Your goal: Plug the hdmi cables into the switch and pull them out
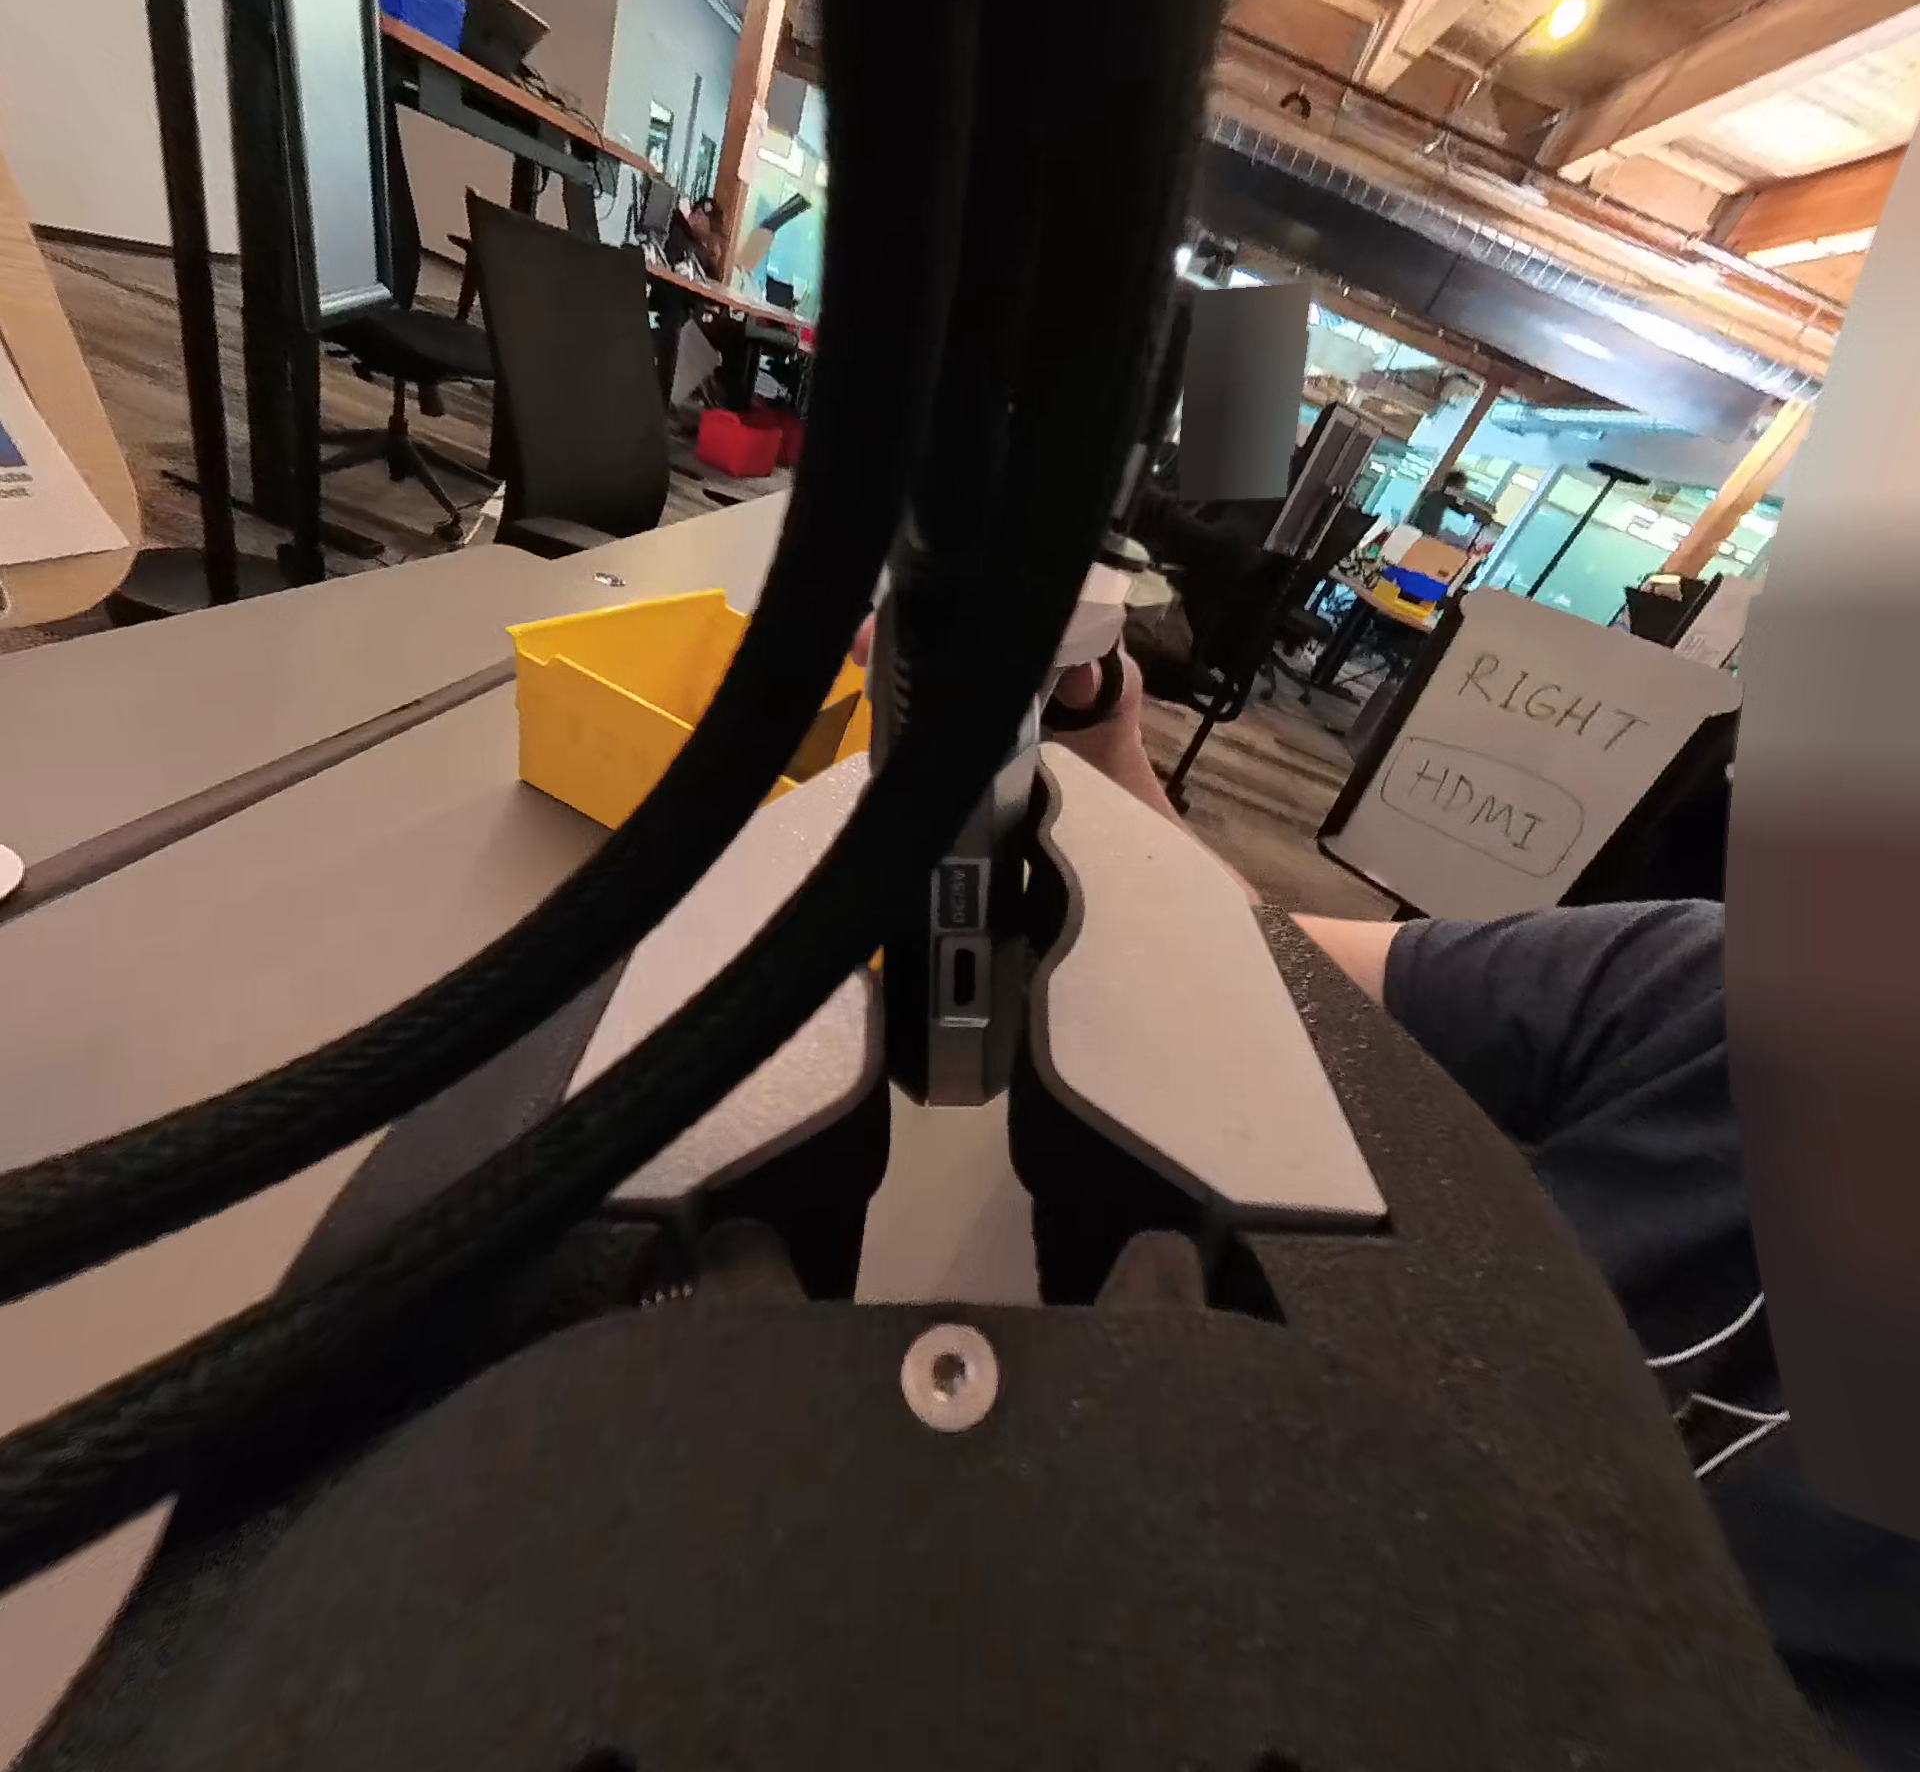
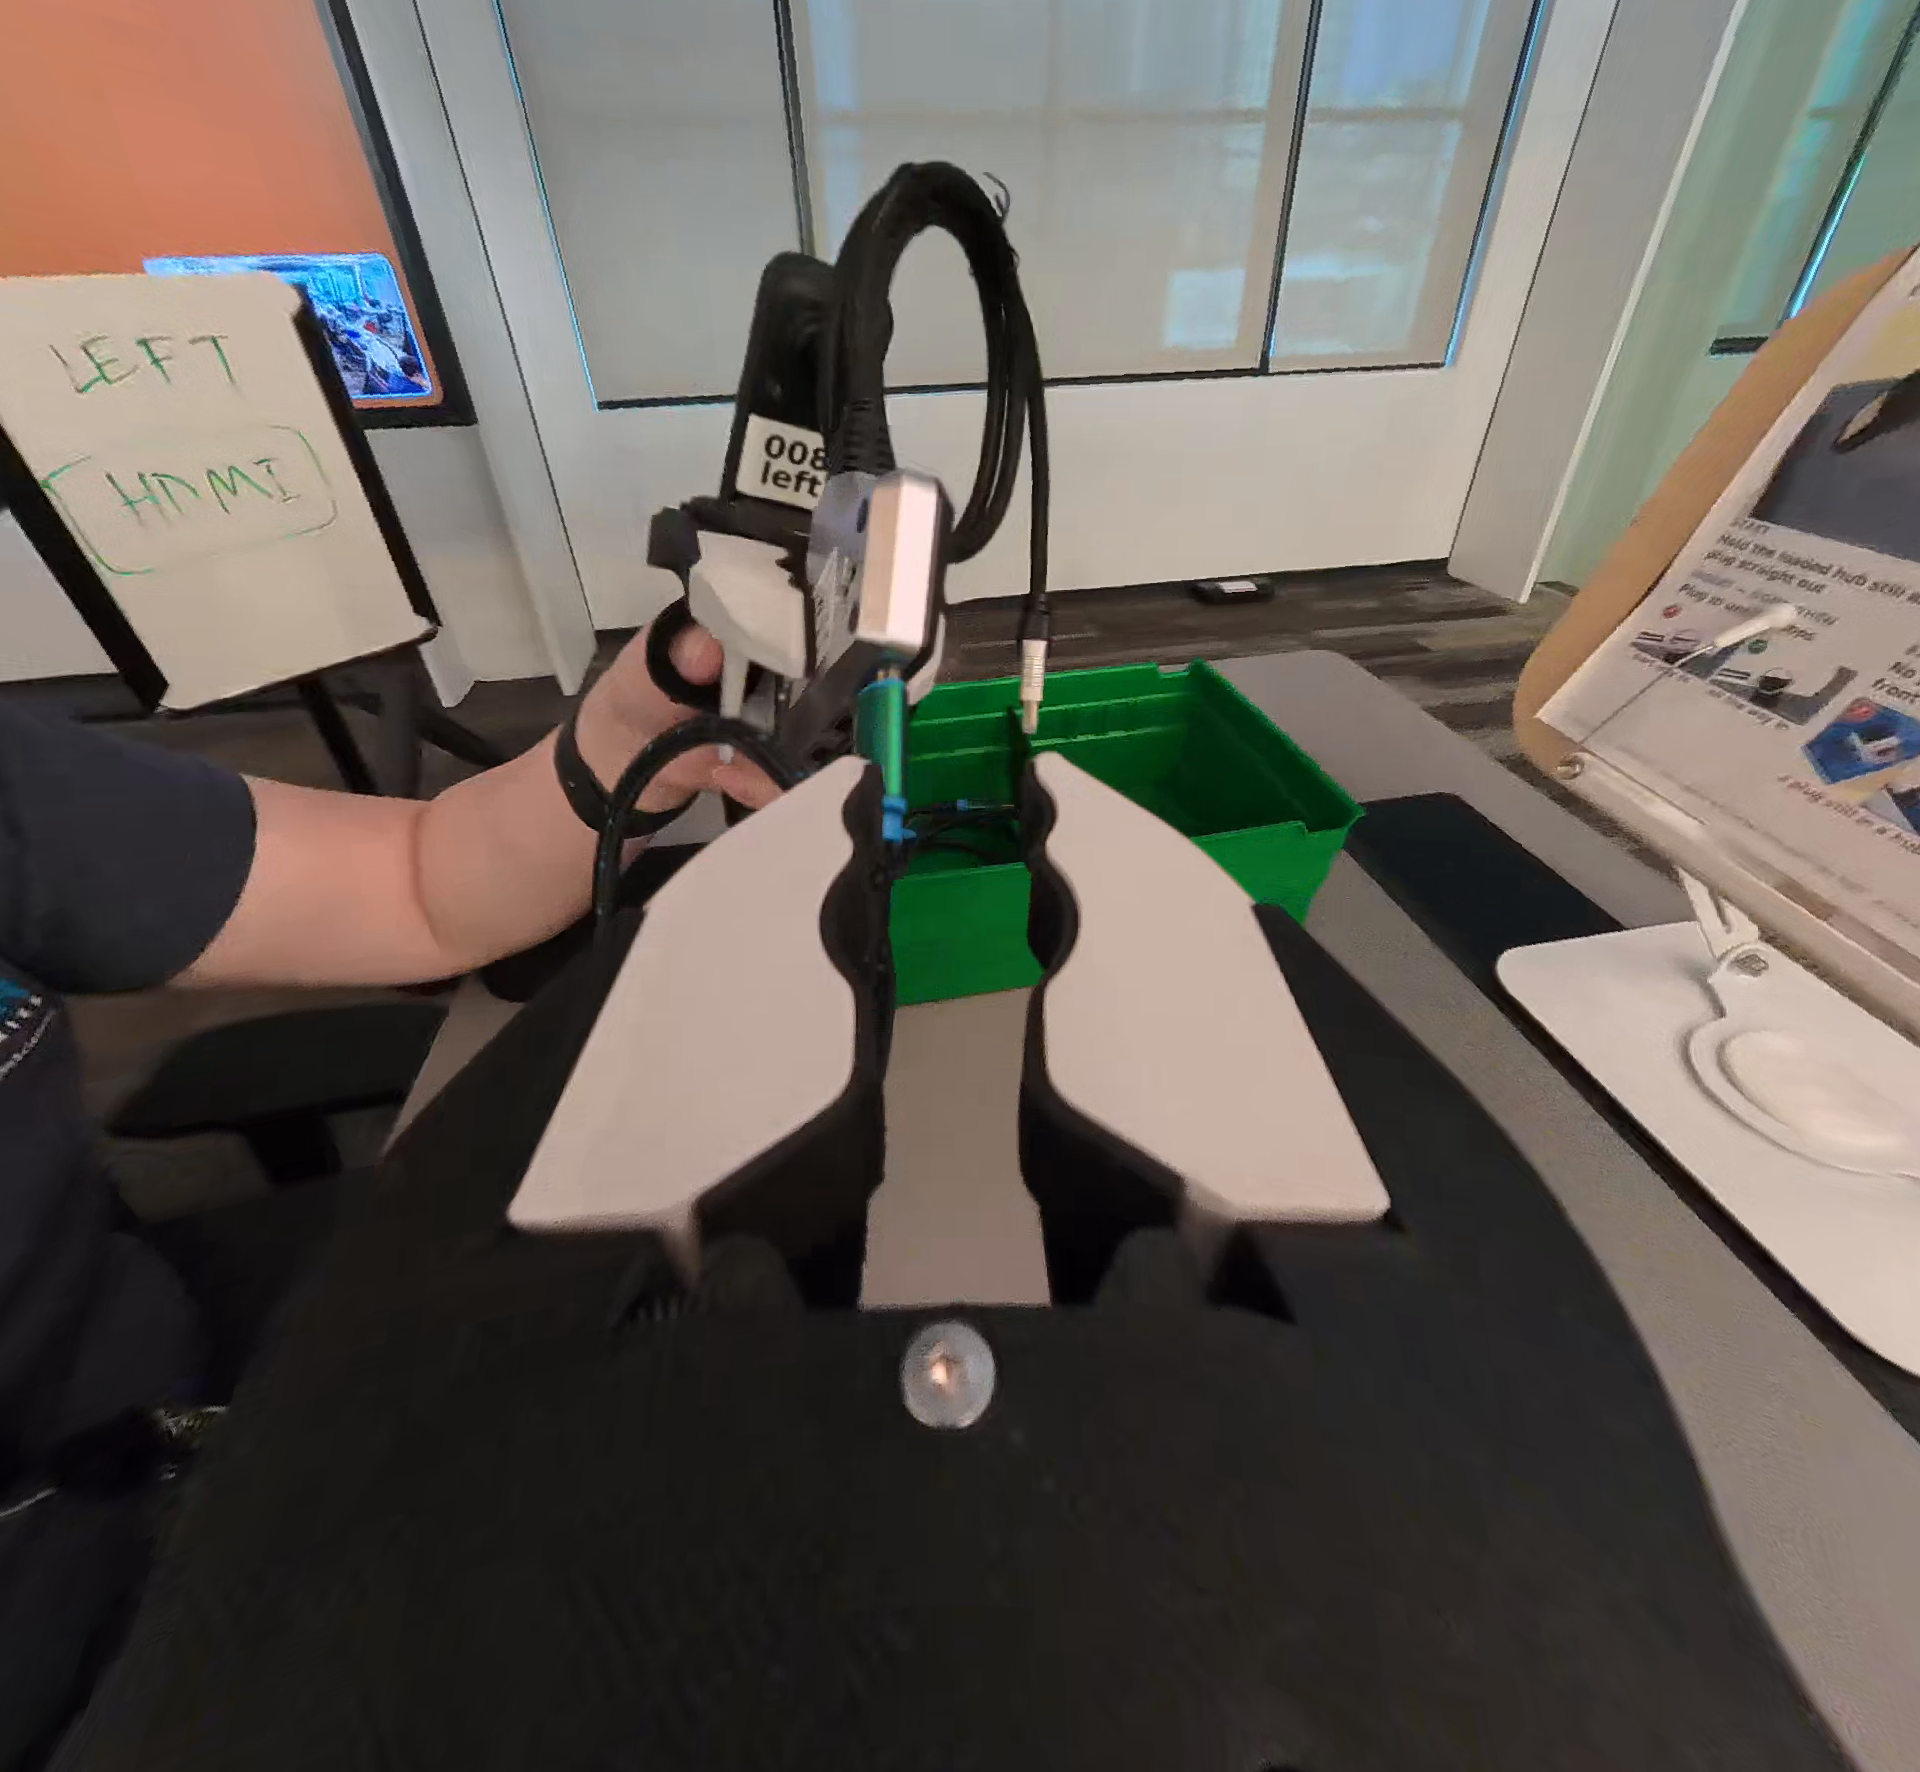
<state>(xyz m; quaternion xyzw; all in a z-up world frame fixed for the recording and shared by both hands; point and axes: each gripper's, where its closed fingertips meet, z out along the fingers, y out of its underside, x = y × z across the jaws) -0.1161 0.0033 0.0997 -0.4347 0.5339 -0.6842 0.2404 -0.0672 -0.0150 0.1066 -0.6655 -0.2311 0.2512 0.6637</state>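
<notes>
My left gripper (image 1: 961, 787) is shut on the grey switch (image 1: 961, 984), seen edge-on with a small port facing me. Black braided cables (image 1: 582, 953) loop from above the switch down to the left. In the right wrist view the left gripper (image 2: 831, 600) holds the switch (image 2: 899, 569) up in the air, with a green-sleeved plug (image 2: 878, 714) in its lower end. My right gripper (image 2: 951, 766) is open just below it. The plug's blue cable (image 2: 888, 813) runs beside the left finger (image 2: 727, 974). A loose silver plug (image 2: 1032, 673) hangs from the black cable loop (image 2: 966, 299).
A green bin (image 2: 1195, 787) stands on the grey table (image 2: 1382, 1047) behind my right gripper. A yellow bin (image 1: 613, 694) stands behind the left gripper. An instruction sheet on a white stand (image 2: 1714, 1078) is at the right. Whiteboards (image 2: 187, 475) (image 1: 1507, 746) stand beyond the table edges. Left tips to right tips: about 6 cm.
</notes>
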